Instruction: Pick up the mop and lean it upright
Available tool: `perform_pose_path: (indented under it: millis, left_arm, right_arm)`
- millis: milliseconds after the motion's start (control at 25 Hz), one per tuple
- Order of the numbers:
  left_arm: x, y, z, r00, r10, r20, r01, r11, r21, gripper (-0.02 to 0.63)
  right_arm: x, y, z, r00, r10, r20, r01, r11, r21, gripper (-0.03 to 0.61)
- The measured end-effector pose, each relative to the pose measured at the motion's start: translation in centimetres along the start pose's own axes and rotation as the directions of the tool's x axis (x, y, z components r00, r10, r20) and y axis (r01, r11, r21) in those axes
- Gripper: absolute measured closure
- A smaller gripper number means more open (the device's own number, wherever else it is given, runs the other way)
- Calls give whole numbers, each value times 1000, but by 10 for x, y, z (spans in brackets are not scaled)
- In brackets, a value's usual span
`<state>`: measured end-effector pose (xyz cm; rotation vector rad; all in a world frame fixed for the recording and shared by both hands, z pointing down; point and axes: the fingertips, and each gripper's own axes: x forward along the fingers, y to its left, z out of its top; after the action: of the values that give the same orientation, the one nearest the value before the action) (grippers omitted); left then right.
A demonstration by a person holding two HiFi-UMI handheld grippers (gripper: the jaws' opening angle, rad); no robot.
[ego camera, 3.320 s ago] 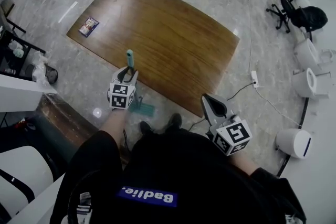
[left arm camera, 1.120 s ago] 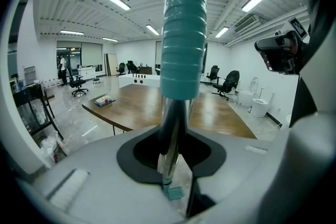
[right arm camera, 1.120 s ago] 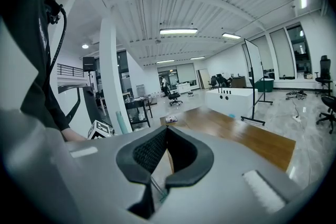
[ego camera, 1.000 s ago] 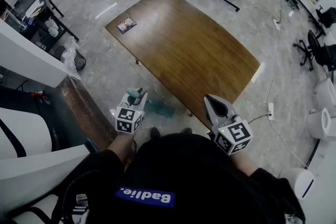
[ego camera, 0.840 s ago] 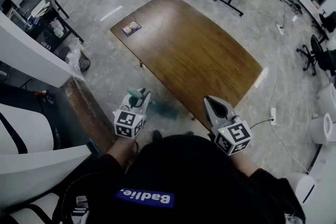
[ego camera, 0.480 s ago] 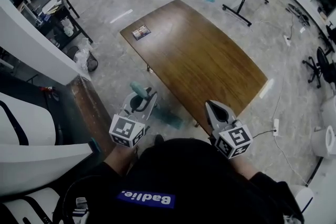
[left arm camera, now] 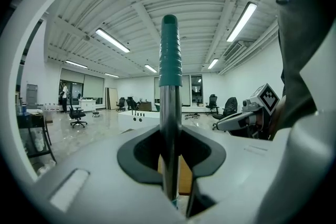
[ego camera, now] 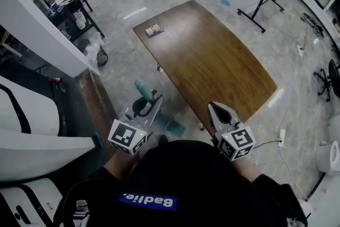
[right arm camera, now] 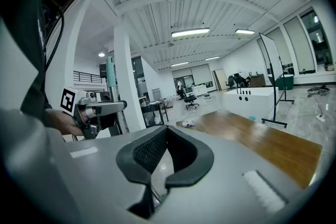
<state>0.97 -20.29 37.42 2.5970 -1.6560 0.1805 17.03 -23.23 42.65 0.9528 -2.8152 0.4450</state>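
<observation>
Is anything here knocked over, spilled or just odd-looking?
Nothing looks spilled or broken. The one odd thing is the mop: it is upright beside the wooden table, leaning on nothing, held only by the left tool clamped on its handle.

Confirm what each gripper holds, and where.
Left gripper grips the mop by its metal shaft, just below the teal grip. Right gripper holds nothing, jaws together.
</observation>
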Motion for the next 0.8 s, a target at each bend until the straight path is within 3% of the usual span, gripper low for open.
perform_pose_path:
  millis: [200, 800]
  left_arm:
    - [-9, 2, -9, 999, 32, -8, -33, 999, -19, 512]
    - [-31, -3, 15, 992, 127, 14, -127, 992, -16, 511]
  right_arm:
    - [6, 6, -2, 999, 37, -11, -37, 999, -2, 572]
    - [26, 29, -13, 983, 179, -44, -179, 984, 6, 572]
